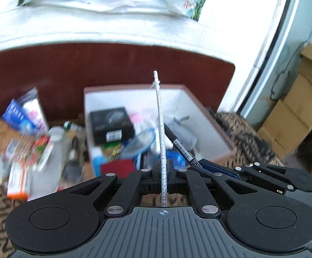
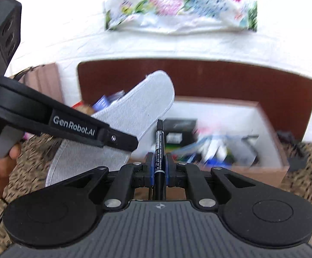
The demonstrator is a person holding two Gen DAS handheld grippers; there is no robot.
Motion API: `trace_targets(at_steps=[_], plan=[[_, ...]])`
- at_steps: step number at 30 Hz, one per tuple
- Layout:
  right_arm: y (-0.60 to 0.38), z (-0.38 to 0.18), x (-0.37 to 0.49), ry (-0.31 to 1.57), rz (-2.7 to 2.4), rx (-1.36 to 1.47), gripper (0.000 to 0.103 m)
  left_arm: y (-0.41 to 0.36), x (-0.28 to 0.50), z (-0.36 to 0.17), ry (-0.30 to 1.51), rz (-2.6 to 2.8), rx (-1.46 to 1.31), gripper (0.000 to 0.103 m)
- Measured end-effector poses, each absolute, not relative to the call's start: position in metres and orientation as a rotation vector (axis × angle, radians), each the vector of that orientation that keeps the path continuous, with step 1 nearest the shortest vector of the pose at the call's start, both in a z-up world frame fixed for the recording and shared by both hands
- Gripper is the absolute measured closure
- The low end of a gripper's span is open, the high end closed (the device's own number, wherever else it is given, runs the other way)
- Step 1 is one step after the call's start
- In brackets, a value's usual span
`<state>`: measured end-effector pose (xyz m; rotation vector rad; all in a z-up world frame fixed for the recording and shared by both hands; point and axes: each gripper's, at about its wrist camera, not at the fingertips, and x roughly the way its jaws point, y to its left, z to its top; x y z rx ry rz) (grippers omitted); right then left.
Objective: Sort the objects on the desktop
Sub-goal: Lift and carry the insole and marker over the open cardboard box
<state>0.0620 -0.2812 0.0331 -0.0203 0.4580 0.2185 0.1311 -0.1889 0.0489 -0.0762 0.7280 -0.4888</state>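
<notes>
My left gripper (image 1: 163, 167) is shut on a grey fabric insole (image 1: 160, 129), seen edge-on and pointing up over the white-lined box (image 1: 203, 116). The insole shows flat in the right wrist view (image 2: 134, 116), with the left gripper (image 2: 132, 143) clamped on it. My right gripper (image 2: 159, 165) is shut on a black marker pen (image 2: 159, 148), held in front of the box (image 2: 270, 129). The pen (image 1: 180, 146) and right gripper (image 1: 201, 167) show at right in the left wrist view. The box holds a black case (image 1: 110, 125) and several blurred items.
A pile of packets and bottles (image 1: 26, 146) lies left of the box on a leopard-print cloth (image 1: 244, 142). A dark red board (image 1: 91, 68) stands behind. A white bed with floral bedding (image 2: 177, 6) is beyond. Cardboard boxes (image 1: 295, 111) stand at right.
</notes>
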Motion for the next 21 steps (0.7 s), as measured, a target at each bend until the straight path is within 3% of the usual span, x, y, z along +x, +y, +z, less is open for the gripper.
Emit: trace_targets(at_steps=[10, 21], plan=[[-0.318, 0.044, 0.147, 0.48, 0.112, -0.03, 0.092, -0.232, 0.223, 0.035, 0.773, -0.512, -0.161, 0.103], [-0.366, -0.005, 0.202, 0.587, 0.038, 0.03, 0.092, -0.27, 0.282, -0.027, 0.889, -0.519, -0.12, 0.103]])
